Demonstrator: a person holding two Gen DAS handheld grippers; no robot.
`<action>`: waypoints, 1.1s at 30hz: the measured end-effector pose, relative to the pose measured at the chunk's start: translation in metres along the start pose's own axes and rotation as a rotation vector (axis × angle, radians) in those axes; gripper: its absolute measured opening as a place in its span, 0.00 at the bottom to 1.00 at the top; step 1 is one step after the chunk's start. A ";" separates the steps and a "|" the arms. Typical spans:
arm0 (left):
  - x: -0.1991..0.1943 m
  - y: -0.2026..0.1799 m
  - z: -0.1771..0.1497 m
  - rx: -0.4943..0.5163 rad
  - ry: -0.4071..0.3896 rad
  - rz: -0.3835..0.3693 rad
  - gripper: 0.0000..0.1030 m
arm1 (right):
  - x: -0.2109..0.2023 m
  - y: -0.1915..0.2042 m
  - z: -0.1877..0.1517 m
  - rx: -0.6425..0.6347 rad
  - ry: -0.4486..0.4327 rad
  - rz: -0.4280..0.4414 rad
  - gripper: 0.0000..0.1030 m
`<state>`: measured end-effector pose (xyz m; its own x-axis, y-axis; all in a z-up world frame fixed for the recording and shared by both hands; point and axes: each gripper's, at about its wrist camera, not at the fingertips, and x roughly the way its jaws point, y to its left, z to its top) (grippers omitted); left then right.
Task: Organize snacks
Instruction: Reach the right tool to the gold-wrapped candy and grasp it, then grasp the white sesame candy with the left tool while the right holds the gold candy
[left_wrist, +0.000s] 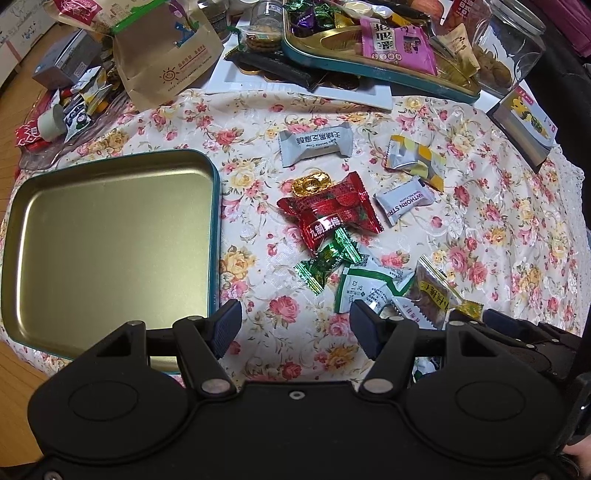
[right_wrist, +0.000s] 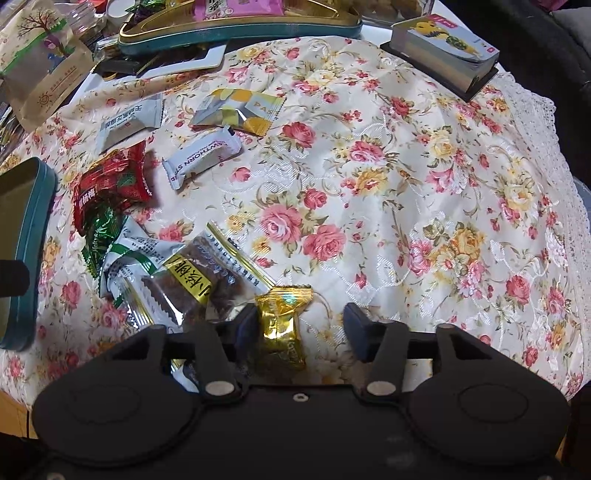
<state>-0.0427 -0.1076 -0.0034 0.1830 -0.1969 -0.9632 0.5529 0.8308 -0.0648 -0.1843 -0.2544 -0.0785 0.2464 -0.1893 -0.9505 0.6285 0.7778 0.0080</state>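
- the left tongs (left_wrist: 295, 325) hang with jaws spread wide and nothing between them, over the floral cloth (left_wrist: 258, 229) that covers the worktop
- just to their left lies an open teal tin (left_wrist: 212, 206) with a bare gold inside
- ahead of the left tongs a loose cluster of snacks lies on the cloth: a red packet (left_wrist: 332, 214) with a gold ingot-shaped sweet (left_wrist: 312, 185) touching its far edge, a green foil candy (left_wrist: 327, 264) at its near edge, and a green-and-white sachet (left_wrist: 364, 288) just beyond the right finger
- further off lie a grey sesame-crisp wrapper (left_wrist: 316, 142), a grey-and-yellow pastry packet (left_wrist: 415, 160) and a small white hawthorn strip (left_wrist: 404, 201), each apart from the others
- the right tongs (right_wrist: 301, 325) are also spread; a gold-wrapped candy (right_wrist: 280, 328) sits between the jaws, touching the left finger and clear of the right one
- a clear packet of brown snack (right_wrist: 199, 288) lies just left of that candy, overlapping the sachet
- at the far side sit a second teal tin (left_wrist: 369, 68) heaped with sweets, a brown paper bag (left_wrist: 166, 55), a glass jar (left_wrist: 513, 44) and a deck of cards (right_wrist: 443, 55)
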 end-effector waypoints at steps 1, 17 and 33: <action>-0.001 0.000 0.001 -0.003 -0.005 -0.006 0.64 | 0.000 -0.001 0.000 0.004 0.003 -0.001 0.35; -0.007 0.016 0.048 -0.104 -0.084 -0.083 0.65 | -0.075 -0.012 0.043 0.174 -0.141 0.164 0.30; 0.067 -0.024 0.115 0.304 -0.090 0.026 0.64 | -0.086 -0.035 0.058 0.334 -0.140 0.208 0.30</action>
<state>0.0494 -0.2006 -0.0367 0.2637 -0.2343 -0.9357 0.7625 0.6448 0.0534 -0.1843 -0.2998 0.0208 0.4769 -0.1461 -0.8667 0.7539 0.5750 0.3179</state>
